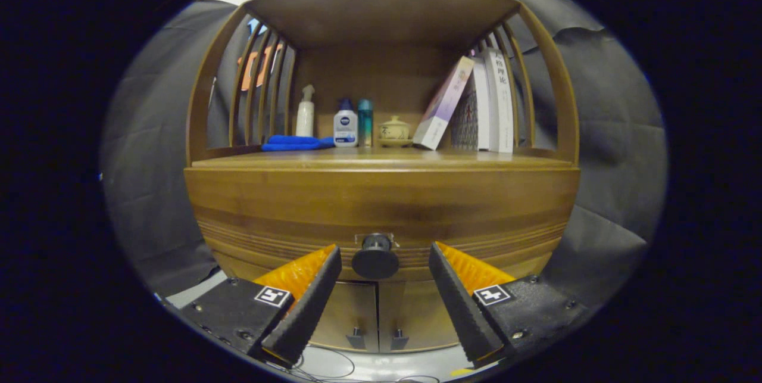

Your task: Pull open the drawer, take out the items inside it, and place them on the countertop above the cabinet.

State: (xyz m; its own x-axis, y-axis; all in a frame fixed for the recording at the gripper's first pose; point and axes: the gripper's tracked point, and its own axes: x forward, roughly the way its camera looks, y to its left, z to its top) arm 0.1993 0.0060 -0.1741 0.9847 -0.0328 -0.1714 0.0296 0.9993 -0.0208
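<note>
Wooden drawer [381,204] sat closed as the gripper [384,259] hung open, its fingers flanking the round knob [375,258].

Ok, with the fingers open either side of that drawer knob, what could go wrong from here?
1. The gripper is open around the round knob of the shut drawer; the knob looks small and smooth, so a shallow grip might slip off during the pull.
2. Bottles, a lidded cup and leaning books stand on the countertop; a sharp tug could shake them over.
</note>
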